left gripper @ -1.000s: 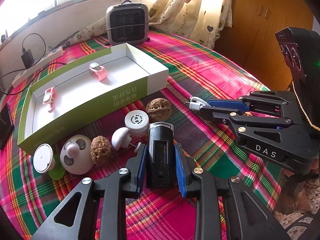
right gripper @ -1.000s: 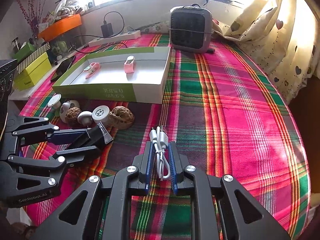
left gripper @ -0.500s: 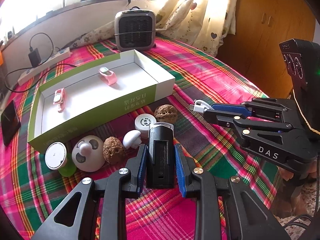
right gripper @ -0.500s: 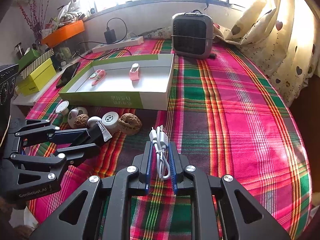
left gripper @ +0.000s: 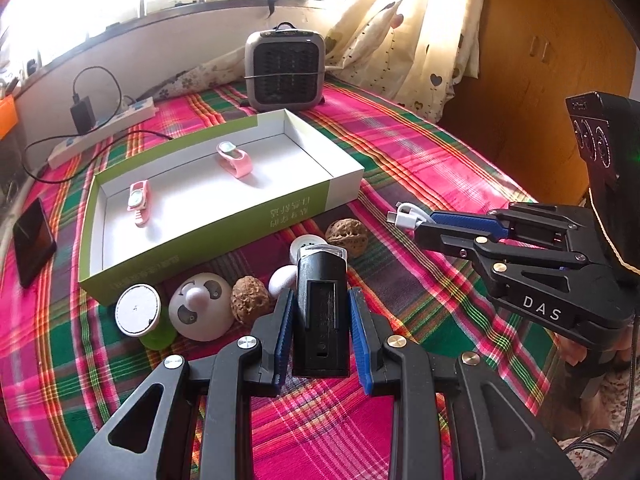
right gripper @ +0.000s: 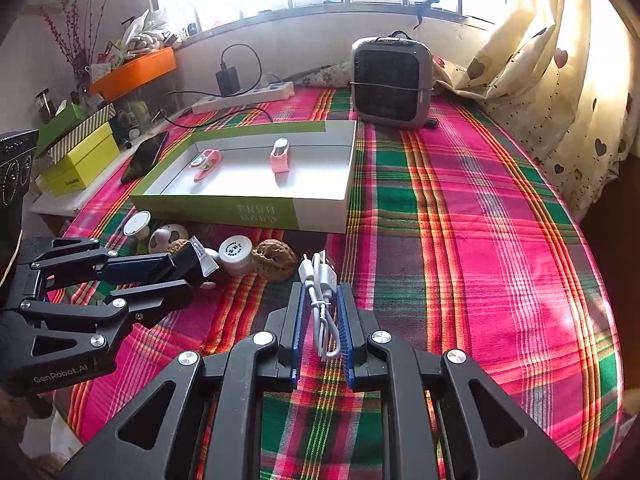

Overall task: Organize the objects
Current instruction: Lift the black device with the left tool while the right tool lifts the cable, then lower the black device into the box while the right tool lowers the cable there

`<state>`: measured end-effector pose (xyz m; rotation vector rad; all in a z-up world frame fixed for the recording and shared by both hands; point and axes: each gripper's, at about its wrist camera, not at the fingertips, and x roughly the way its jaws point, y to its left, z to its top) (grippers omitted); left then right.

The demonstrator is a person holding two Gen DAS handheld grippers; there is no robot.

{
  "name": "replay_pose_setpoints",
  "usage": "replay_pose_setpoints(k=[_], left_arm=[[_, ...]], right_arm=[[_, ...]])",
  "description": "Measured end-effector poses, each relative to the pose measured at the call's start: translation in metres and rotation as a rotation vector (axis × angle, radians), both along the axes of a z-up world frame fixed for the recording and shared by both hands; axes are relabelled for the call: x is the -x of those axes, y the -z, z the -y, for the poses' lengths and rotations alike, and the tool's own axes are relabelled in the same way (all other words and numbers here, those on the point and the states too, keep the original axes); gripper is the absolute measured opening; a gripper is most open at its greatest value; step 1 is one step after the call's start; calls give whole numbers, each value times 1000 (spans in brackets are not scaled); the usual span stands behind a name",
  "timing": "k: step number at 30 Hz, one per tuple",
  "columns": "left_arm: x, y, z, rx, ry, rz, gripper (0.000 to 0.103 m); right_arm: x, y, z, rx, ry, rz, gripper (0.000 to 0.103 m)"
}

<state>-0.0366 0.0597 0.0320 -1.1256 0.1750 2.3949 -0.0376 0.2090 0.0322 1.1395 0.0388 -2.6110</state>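
- Plaid cloth (left gripper: 420, 168) in pink, green and red covers the table in the left wrist view; the left gripper (left gripper: 322, 330) is clamped on a black device (left gripper: 320, 312) with a clear end cap, held between its blue pads above the cloth.
- Just beyond the device lie two walnuts (left gripper: 347, 237), a white jar (left gripper: 306, 245), a white mushroom-shaped piece (left gripper: 283, 276), a round white fan (left gripper: 200, 312) and a white disc on a green base (left gripper: 138, 314), all in a loose row touching or just beside one another.
- Behind that row stands an open green-and-white box (left gripper: 208, 236), and in it two pink watches (left gripper: 234, 159) lie well apart.
- At the far edge sit a grey heater (left gripper: 285, 70), a power strip (left gripper: 104, 130) and, to the left of the box, a dark phone (left gripper: 33, 230).
- On the right, the right gripper (left gripper: 416, 222) holds a white cable (left gripper: 406, 216) whose plugs stick out past its tips.
- From the right wrist view, the right gripper (right gripper: 322, 320) has its blue pads pressed together on the coiled white cable (right gripper: 318, 292), over the cloth (right gripper: 460, 240) near one walnut (right gripper: 276, 260).
- To the left, the left gripper (right gripper: 172, 272) grips the black device (right gripper: 192, 262) close to the jar (right gripper: 236, 250).
- Farther back, the box (right gripper: 240, 210) with both watches (right gripper: 280, 156) stands ahead, the heater (right gripper: 390, 82) behind it, and yellow and green cartons (right gripper: 80, 152) sit off the table at the left.
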Motion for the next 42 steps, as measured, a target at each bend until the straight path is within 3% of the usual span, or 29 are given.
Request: replay_pose_setpoints(k=[16, 26, 34, 42], left_arm=[[24, -19, 21, -27, -83, -20, 25], [57, -25, 36, -23, -135, -33, 25], [95, -19, 48, -60, -176, 12, 25], [123, -10, 54, -35, -210, 30, 25]], right_arm=[[14, -21, 12, 12, -31, -50, 16], [49, -29, 23, 0, -46, -58, 16], [85, -28, 34, -11, -48, -50, 16], [111, -23, 39, -22, -46, -30, 16]])
